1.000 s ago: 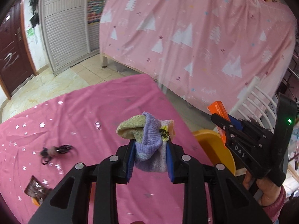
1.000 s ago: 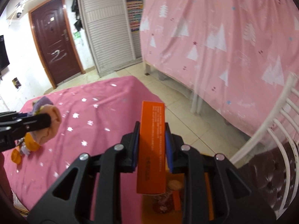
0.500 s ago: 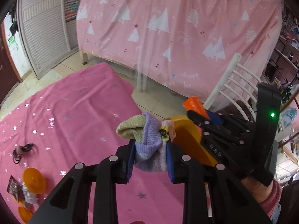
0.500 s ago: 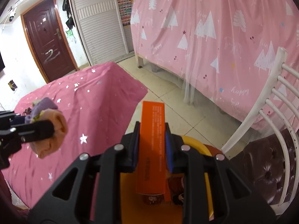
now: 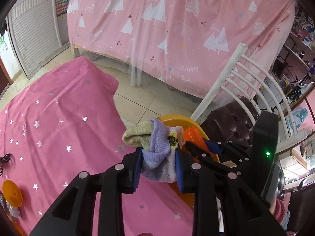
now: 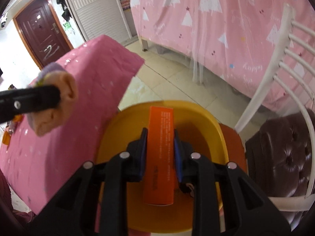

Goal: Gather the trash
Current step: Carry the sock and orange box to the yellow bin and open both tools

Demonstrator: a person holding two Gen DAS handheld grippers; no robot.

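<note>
— While the right gripper (image 6: 159, 149) hangs over the yellow bin (image 6: 118, 129), how do its fingers stand?
— Opening, with the orange box (image 6: 160, 137) between them, inside the bin's mouth.
— And the left gripper (image 5: 158, 162)?
— Narrowly parted and clamped on a balled sock (image 5: 155, 143), above the pink-clothed surface (image 5: 59, 118) beside the bin.

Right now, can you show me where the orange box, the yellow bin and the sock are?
orange box (image 6: 160, 149): right wrist view, middle of its printed face.
yellow bin (image 6: 200, 116): right wrist view, far inner wall.
sock (image 5: 157, 147): left wrist view, purple knitted part.
</note>
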